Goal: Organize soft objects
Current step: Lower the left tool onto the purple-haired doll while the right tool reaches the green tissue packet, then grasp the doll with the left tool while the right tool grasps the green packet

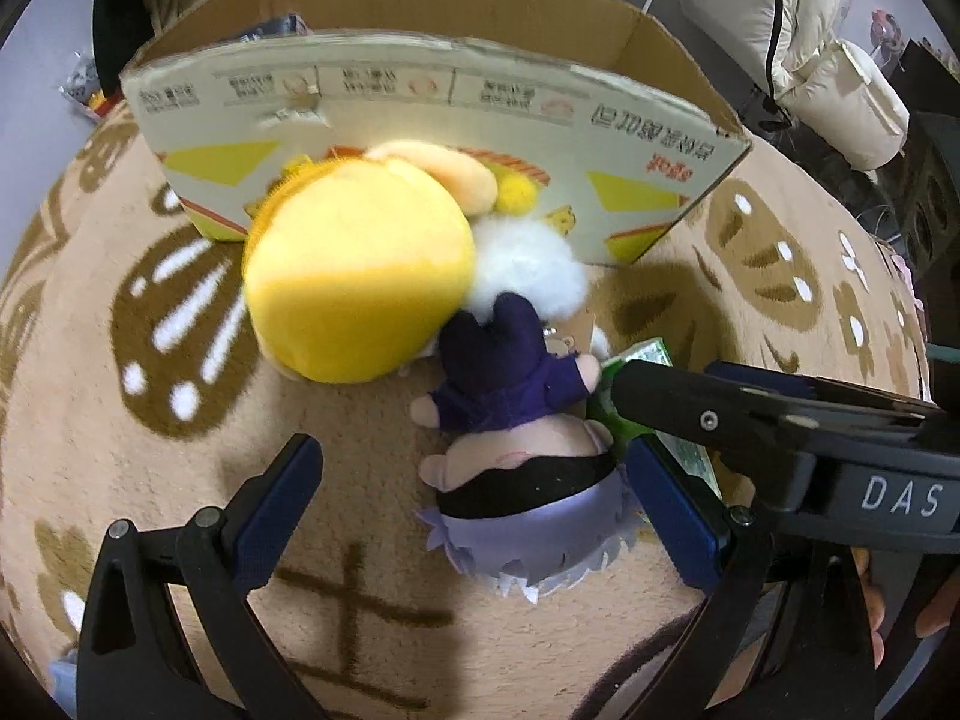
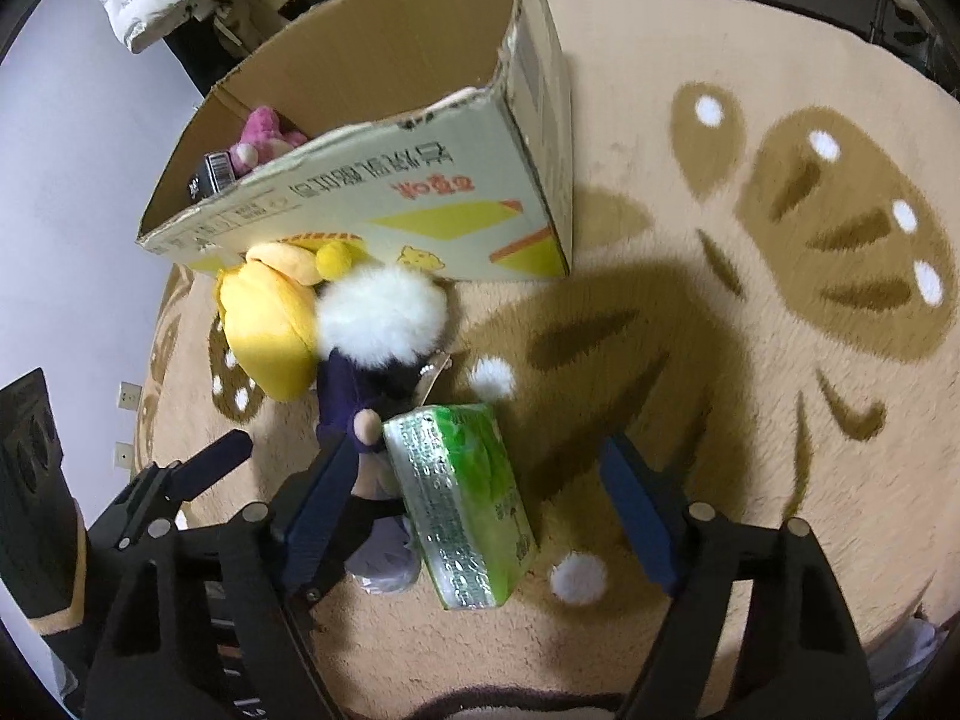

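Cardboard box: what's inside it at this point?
In the right wrist view, the cardboard box holds a pink plush toy and a small dark box in its left corner. The front wall hides the rest of the floor.

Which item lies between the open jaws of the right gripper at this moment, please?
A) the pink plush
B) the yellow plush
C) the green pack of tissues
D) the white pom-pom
C: in the right wrist view the green pack of tissues lies on the rug between the blue pads of the right gripper, which are spread apart and not pressing on it.
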{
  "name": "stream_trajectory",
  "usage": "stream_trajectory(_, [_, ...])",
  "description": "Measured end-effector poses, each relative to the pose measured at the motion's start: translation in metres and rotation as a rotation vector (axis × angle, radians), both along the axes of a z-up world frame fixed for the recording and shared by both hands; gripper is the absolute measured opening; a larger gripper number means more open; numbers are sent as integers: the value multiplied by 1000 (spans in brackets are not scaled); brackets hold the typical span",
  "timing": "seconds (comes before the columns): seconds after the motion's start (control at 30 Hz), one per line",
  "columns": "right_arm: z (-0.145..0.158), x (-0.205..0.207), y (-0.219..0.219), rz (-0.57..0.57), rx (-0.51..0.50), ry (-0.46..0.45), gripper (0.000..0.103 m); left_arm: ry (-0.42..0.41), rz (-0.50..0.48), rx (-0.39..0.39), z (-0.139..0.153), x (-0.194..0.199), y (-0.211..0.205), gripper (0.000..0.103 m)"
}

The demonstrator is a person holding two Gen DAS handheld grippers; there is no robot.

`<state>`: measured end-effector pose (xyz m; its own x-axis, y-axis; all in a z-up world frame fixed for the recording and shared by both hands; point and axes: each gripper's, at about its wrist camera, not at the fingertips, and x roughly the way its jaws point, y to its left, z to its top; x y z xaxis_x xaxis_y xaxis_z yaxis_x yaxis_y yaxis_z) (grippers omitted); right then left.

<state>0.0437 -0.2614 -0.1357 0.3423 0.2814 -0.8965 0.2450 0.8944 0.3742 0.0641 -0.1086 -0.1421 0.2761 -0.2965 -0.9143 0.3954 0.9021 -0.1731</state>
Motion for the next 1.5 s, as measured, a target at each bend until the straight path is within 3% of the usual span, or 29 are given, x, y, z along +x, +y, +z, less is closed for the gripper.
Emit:
stream_trajectory(0.1, [-3, 1, 0, 4, 5, 11, 77, 22, -10, 8, -6, 0, -5, 100])
stream_trajectory(0.43, [-14, 8, 6, 34, 22, 56, 38, 102, 6, -11, -27, 4, -13, 100])
stream_trajectory(0.77, [-10, 8, 4, 8, 12, 24, 37, 112, 20, -24, -32, 1, -20, 87])
stream_trajectory(0.87, [-5, 6, 2, 9, -2, -1, 37, 101, 16, -41, -28, -2, -21, 73])
stream_trajectory(0.9, [-3, 6, 2, 10, -3, -10, 37, 109, 9, -60, -26, -3, -21, 64])
stream_trajectory(1.23, [12, -2, 2, 6, -25, -85, 36, 85, 14, -30, -16, -11, -13, 60])
stream_trajectory(1.37, [23, -7, 3, 6, -44, -136, 35, 17, 23, 34, -6, -18, -8, 60])
stream_trajectory(1.5, [37, -14, 7, 9, -71, -207, 35, -24, 63, 48, 5, -19, 3, 60])
